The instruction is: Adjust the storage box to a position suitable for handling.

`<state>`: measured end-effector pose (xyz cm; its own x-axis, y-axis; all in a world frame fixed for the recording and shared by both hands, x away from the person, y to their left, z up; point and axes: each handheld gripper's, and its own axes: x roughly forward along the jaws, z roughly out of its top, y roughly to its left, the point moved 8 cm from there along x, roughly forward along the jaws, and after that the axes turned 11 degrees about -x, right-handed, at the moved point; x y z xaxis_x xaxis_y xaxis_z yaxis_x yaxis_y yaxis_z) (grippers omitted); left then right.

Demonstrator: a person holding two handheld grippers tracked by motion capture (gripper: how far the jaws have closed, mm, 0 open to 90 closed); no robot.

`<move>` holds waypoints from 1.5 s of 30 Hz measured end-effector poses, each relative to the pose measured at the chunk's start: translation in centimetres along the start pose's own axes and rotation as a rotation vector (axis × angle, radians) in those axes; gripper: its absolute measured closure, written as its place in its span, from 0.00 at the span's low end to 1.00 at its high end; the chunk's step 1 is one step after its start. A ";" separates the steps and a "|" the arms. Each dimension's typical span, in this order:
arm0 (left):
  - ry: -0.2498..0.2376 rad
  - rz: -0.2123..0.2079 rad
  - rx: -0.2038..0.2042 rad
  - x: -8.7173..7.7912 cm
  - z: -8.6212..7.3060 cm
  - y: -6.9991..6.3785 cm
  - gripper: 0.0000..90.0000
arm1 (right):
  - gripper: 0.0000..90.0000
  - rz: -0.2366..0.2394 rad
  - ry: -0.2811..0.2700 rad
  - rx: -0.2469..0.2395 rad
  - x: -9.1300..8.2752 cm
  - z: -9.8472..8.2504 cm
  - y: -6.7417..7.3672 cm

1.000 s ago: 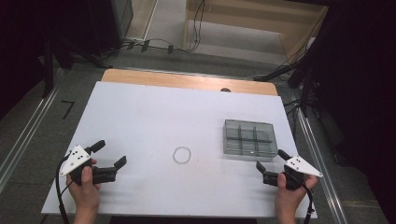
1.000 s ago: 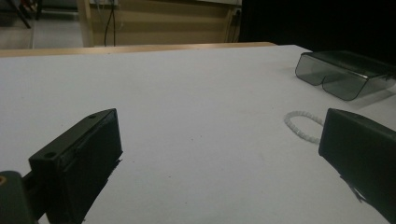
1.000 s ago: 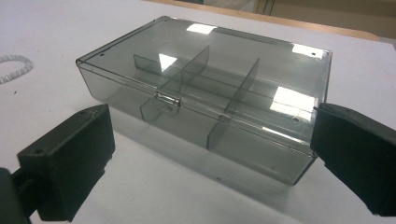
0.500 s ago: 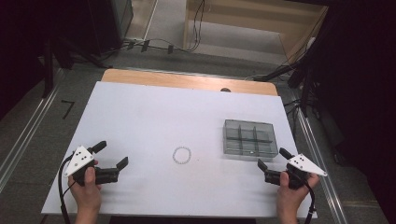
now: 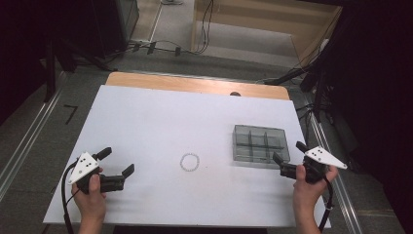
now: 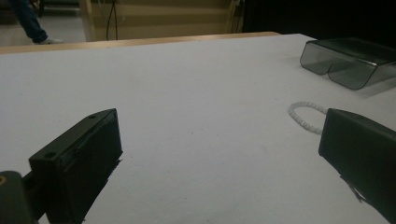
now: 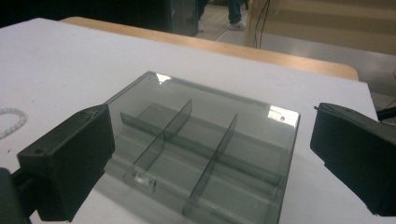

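A small white bead bracelet (image 5: 190, 162) lies near the middle of the white table (image 5: 160, 117); in the left gripper view the bracelet (image 6: 304, 116) sits ahead at right. A smoky clear box (image 5: 259, 143) with dividers and a shut lid stands at the right. My left gripper (image 5: 116, 162) is open near the front left corner, nothing between its jaws. My right gripper (image 5: 289, 152) is open just in front of the box (image 7: 205, 144), jaws wide, touching nothing.
A wooden strip (image 5: 195, 84) edges the table's far side. Cables (image 5: 160, 48) run over the floor beyond it. A metal rail (image 5: 29, 136) runs along the left, another along the right. The box (image 6: 348, 59) shows far right in the left gripper view.
Both hands drifted slightly: the left gripper moved a little toward the front, the right gripper edged a little to the right. Bracelet and box have not moved.
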<state>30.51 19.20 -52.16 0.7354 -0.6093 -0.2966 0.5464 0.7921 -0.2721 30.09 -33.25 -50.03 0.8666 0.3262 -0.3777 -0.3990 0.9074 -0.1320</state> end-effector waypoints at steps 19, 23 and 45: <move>0.011 -0.025 0.000 0.1 -0.1 -0.3 0.00 | 0.24 -0.078 0.149 0.097 3.7 -0.9 -5.5; 0.016 -0.020 0.004 0.1 -0.1 -0.2 0.00 | 0.56 -0.058 0.147 0.165 3.7 -2.1 -6.1; 0.019 -0.015 0.002 0.2 -0.1 -0.3 0.00 | 0.98 -0.018 0.260 0.199 4.4 -5.7 -5.9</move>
<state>30.49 18.86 -52.27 0.7193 -0.6219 -0.3097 0.5583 0.7827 -0.2750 34.57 -38.70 -56.13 0.7571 0.2539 -0.6019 -0.2957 0.9548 0.0308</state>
